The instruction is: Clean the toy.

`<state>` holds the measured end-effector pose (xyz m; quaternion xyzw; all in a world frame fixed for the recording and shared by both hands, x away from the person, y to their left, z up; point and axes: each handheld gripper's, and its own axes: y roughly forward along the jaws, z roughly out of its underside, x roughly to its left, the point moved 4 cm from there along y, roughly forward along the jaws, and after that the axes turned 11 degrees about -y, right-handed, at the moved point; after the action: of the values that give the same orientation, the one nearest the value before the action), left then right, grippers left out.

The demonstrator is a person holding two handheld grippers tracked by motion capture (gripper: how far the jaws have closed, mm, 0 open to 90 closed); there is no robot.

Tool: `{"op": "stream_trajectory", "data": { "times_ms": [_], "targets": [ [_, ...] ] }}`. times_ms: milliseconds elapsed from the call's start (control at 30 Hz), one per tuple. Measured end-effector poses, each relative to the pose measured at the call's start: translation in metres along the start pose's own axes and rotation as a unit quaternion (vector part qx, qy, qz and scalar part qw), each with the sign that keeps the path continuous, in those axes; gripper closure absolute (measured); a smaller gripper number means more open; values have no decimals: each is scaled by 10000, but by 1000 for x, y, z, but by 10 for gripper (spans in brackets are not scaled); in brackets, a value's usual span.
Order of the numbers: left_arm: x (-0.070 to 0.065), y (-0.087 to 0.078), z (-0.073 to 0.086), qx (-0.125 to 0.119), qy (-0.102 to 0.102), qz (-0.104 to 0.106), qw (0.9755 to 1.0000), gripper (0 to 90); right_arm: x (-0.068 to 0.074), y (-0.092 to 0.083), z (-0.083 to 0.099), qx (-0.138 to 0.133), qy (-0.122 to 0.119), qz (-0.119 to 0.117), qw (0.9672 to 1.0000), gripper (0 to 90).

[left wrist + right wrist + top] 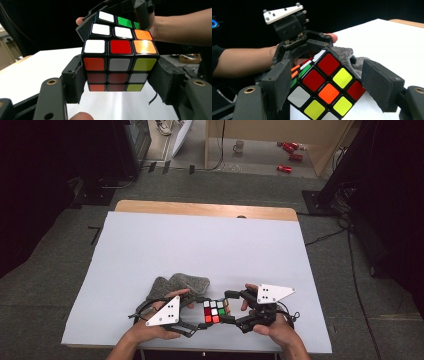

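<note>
- While the person's hands meet at the near edge of the table (150, 235), the Rubik's cube (214, 311) sits between both tools.
- Left gripper (200, 322): its pads press the cube's two side faces, clenched on it.
- Right gripper (229, 306): one pad lies against the tilted cube, the other stands just apart from it, so the hold is loose.
- A grey cloth (177, 285) lies just beyond the left gripper.
</note>
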<state>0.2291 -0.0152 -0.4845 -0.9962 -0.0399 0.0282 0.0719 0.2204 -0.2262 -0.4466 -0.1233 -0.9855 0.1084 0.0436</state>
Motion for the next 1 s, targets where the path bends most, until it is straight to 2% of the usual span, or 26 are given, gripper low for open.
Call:
{"op": "stream_trajectory", "data": {
  "times_ms": [100,200,300,367,400,433,567,800,900,933,1000],
  "targets": [
    [0,0,0,9,-13,34,10000,351,1,-1,0,47,-54,-79,9999,244],
    [-1,2,2,50,-100,121,9999,351,4,1,2,208,-203,-213,9994,215],
    [-2,2,2,64,-186,174,9997,350,8,5,5,462,-438,-202,9978,203],
    [-1,2,2,75,-317,227,9992,350,10,8,7,583,-560,-164,9966,204],
    [-1,2,2,75,-317,227,9992,350,10,8,7,583,-560,-164,9966,204],
    [-1,2,2,79,-380,246,9989,350,12,10,8,697,-686,-74,9952,226],
    [0,1,1,111,-547,323,9979,350,15,12,10,901,-886,-9,9920,249],
    [0,0,0,72,-673,419,9968,349,20,17,15,1245,-1248,134,9843,314],
    [0,-1,-2,-12,-728,451,9963,348,20,15,13,1188,-1220,76,9854,321],
    [0,-1,-2,-55,-780,471,9958,347,19,14,11,1145,-1152,9,9867,332],
    [0,-2,-2,-36,-832,507,9952,347,19,14,10,1137,-1125,-19,9871,335]
  ]
}}
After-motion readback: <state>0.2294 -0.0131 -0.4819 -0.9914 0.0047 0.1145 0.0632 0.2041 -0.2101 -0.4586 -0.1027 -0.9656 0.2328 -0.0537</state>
